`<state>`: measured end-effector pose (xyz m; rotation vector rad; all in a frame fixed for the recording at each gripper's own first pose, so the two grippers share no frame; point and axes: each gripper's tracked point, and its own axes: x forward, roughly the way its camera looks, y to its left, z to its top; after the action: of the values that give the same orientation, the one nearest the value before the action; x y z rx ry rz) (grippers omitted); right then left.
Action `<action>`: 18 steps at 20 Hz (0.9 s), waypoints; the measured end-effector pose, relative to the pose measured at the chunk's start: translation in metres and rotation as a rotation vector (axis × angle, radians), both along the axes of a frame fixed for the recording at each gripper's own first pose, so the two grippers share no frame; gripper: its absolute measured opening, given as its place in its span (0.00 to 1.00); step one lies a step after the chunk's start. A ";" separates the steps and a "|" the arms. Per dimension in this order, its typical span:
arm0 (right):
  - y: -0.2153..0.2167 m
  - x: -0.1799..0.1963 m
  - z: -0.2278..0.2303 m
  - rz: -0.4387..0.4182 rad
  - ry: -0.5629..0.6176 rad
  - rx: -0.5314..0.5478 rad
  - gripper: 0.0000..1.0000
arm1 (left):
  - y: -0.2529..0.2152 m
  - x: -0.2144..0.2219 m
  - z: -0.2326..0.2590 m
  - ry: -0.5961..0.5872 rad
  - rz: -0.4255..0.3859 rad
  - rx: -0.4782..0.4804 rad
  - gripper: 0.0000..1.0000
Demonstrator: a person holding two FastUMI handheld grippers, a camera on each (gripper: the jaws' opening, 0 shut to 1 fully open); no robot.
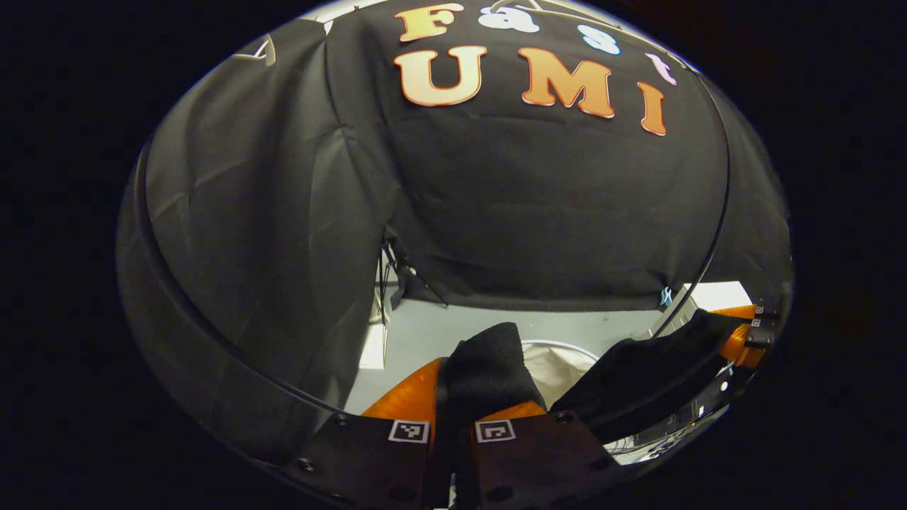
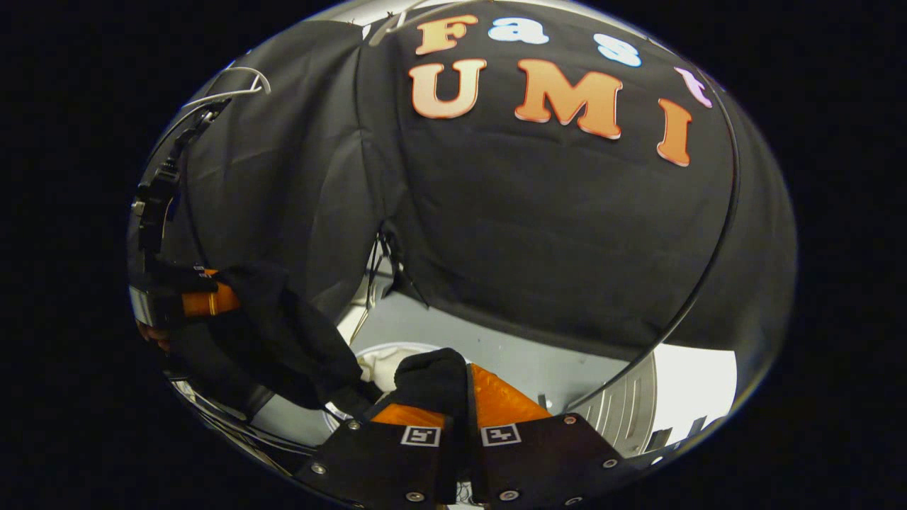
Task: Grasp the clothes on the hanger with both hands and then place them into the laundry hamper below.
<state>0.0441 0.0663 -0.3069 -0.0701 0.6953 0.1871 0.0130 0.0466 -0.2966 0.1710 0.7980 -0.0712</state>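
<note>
- Left gripper view: the left gripper [image 1: 453, 404] is seen clenched on a fold of the black garment [image 1: 489, 368], which rises between its fingers toward 12 o'clock. The right gripper [image 1: 744, 333] is seen at 3 o'clock with the same cloth stretched to it. The laundry hamper [image 1: 560, 358] lies just beyond.
- Right gripper view: the right gripper [image 2: 464, 404] is clamped on the black garment [image 2: 432, 379]; the left gripper [image 2: 205, 301] is seen at 9 o'clock. The carrying step is judged in hand; lowering over the laundry hamper [image 2: 382, 361] and releasing is called for next.
</note>
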 end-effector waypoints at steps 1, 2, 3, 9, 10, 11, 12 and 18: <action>0.000 -0.005 -0.011 -0.003 0.029 0.006 0.07 | 0.002 -0.005 -0.009 0.030 0.005 0.005 0.10; 0.001 -0.007 -0.018 -0.004 0.048 0.012 0.07 | 0.006 -0.007 -0.019 0.052 0.008 0.009 0.10; 0.003 -0.007 -0.021 -0.003 0.059 0.011 0.07 | 0.008 -0.009 -0.024 0.067 0.010 0.016 0.10; 0.019 -0.023 -0.036 0.041 0.136 0.008 0.12 | 0.016 -0.020 -0.039 0.126 0.028 0.006 0.11; 0.020 -0.025 -0.039 0.042 0.150 0.008 0.13 | 0.017 -0.021 -0.042 0.134 0.035 0.003 0.14; 0.022 -0.029 -0.043 0.046 0.163 0.011 0.13 | 0.020 -0.021 -0.044 0.137 0.042 0.011 0.15; 0.023 -0.031 -0.041 0.048 0.166 0.014 0.13 | 0.023 -0.023 -0.048 0.149 0.044 0.020 0.23; 0.023 -0.039 -0.052 0.052 0.201 0.010 0.39 | 0.030 -0.044 -0.075 0.244 0.052 0.068 0.97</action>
<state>0.0050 0.0898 -0.3586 -0.0598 0.8931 0.2498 -0.0312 0.0763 -0.3716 0.2079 1.0487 -0.0155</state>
